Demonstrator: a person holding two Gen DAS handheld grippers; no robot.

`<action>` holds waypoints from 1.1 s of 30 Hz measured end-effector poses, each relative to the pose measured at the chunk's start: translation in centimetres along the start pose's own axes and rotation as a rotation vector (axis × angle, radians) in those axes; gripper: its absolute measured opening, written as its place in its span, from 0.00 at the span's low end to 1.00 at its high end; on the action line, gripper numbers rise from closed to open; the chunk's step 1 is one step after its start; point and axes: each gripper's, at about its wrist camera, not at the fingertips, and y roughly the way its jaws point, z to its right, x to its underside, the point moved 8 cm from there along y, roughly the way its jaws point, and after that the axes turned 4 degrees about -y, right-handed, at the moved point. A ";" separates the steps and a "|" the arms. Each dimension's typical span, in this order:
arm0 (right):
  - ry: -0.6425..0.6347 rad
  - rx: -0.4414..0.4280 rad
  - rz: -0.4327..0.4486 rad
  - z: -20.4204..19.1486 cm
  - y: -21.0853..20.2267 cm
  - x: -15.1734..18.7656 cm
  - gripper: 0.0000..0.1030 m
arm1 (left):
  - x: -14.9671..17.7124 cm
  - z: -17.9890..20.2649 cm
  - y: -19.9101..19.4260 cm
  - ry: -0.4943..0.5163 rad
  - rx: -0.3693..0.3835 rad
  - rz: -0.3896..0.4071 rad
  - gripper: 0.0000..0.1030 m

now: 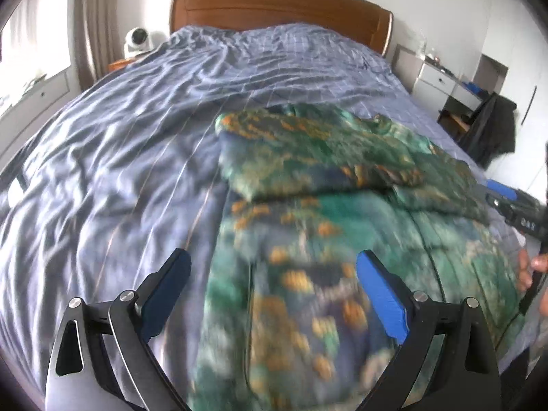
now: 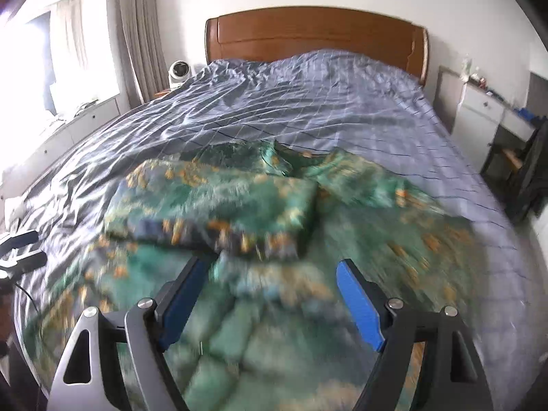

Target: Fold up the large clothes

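Note:
A large green garment with orange and blue print point(image 1: 308, 239) lies on the bed; its far part is folded over into a thick band point(image 1: 308, 150). It also shows in the right wrist view point(image 2: 239, 205). My left gripper point(image 1: 274, 260) is open and empty, hovering above the garment's near left edge. My right gripper point(image 2: 274, 267) is open and empty above the garment's near middle, just short of the folded band. The right gripper also shows at the right edge of the left wrist view point(image 1: 513, 205). Both views are blurred by motion.
The bed carries a wrinkled blue checked sheet point(image 1: 120, 144) and a brown wooden headboard point(image 1: 274, 3). A white fan point(image 1: 137, 39) stands at the far left of the bed. A white desk point(image 1: 441, 82) and dark chair point(image 1: 489, 130) stand at the right.

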 end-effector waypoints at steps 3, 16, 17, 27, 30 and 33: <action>-0.010 0.044 0.024 -0.6 -3.7 3.3 0.79 | 2.1 0.5 -1.7 0.011 -0.030 0.007 0.95; 0.056 0.135 0.034 -0.9 -12.1 12.3 0.79 | 7.5 5.0 -4.6 0.078 0.009 -0.043 0.95; 0.062 0.137 0.035 -0.8 -12.5 12.5 0.79 | 7.7 5.2 -4.9 0.083 0.009 -0.038 0.95; 0.063 0.151 0.069 -1.0 -14.4 12.6 0.79 | 8.6 5.2 -6.3 0.106 -0.011 -0.034 0.95; 0.054 0.146 0.066 -1.5 -14.6 12.9 0.79 | 9.0 5.0 -6.4 0.100 -0.018 -0.036 0.95; 0.050 0.139 0.061 -2.0 -14.8 13.2 0.79 | 9.3 4.7 -6.5 0.092 -0.022 -0.042 0.95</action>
